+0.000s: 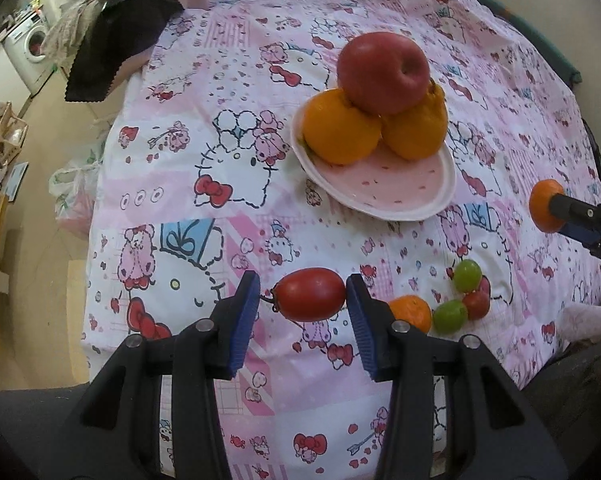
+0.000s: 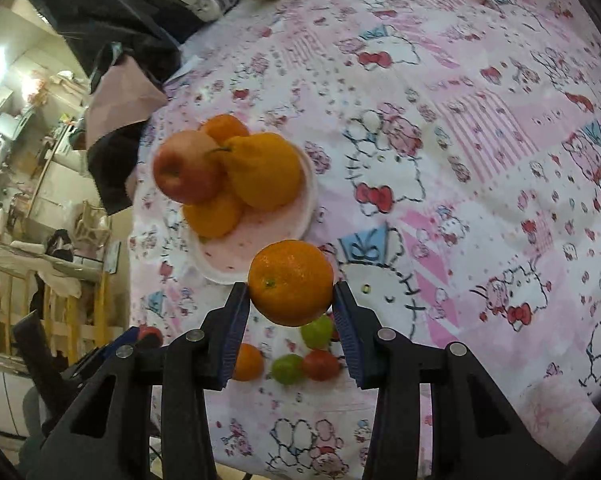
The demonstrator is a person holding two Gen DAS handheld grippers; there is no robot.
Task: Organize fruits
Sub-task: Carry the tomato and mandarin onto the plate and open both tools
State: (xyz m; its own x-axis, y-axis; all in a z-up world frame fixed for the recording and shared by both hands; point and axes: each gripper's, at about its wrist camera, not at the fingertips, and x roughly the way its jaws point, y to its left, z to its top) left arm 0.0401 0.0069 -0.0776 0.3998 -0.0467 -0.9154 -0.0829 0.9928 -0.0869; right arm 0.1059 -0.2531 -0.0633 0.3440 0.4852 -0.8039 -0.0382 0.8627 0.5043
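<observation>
— Left gripper (image 1: 303, 280), entry one: blue pads pinching a red oval tomato (image 1: 310, 294) end to end, stem end toward one pad. It is held off the cloth on the near side of the pink plate (image 1: 380, 188).

— And the other?

— Right gripper (image 2: 290, 286), entry two: pads pressed on both flanks of a small mandarin (image 2: 290, 282). It is clear of the cloth, just off the plate's near rim.

— On the plate itself?

— One red apple (image 1: 382, 72), resting on top of two large oranges (image 1: 340, 128). A third orange (image 2: 224, 128) sits behind them, at the plate's far side.

— Loose items?

— On the printed cloth (image 1: 180, 200), nearer than the plate and well apart from it, there is a tight cluster. It holds a second mandarin (image 1: 412, 312), two green grapes (image 1: 467, 275) and one small red fruit (image 1: 477, 303). The red fruit touches both grapes. I cannot tell whether it is another tomato.
</observation>
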